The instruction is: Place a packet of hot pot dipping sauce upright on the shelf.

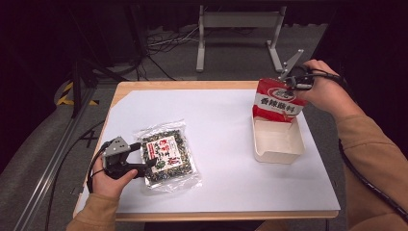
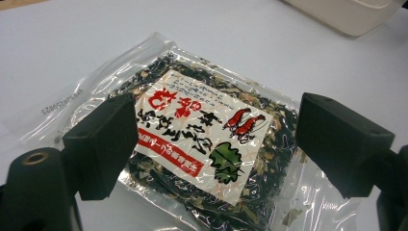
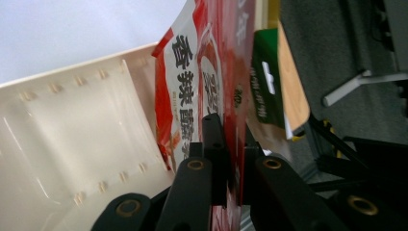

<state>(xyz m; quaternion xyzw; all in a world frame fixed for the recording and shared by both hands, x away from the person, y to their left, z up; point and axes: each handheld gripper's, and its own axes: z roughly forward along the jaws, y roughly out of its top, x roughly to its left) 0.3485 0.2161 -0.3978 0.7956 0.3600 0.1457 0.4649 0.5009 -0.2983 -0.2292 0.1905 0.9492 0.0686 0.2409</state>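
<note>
A red and white snack bag (image 1: 278,99) hangs upright over the far end of a cream tray (image 1: 279,140), its bottom edge dipping inside. My right gripper (image 1: 291,80) is shut on the bag's top edge. In the right gripper view the bag (image 3: 192,82) is pinched between the black jaws of the right gripper (image 3: 233,144), with the tray (image 3: 72,130) below. A clear packet of dark dried greens (image 1: 165,154) lies flat on the white sheet. My left gripper (image 1: 150,165) stands open at its left edge. In the left gripper view the packet (image 2: 202,139) lies between the jaws of the left gripper (image 2: 216,149).
A white sheet (image 1: 221,144) covers most of the wooden table (image 1: 192,85). Past the far edge stands a metal frame (image 1: 240,33) on the floor, with cables on the floor to the left. Dark floor lies around the table.
</note>
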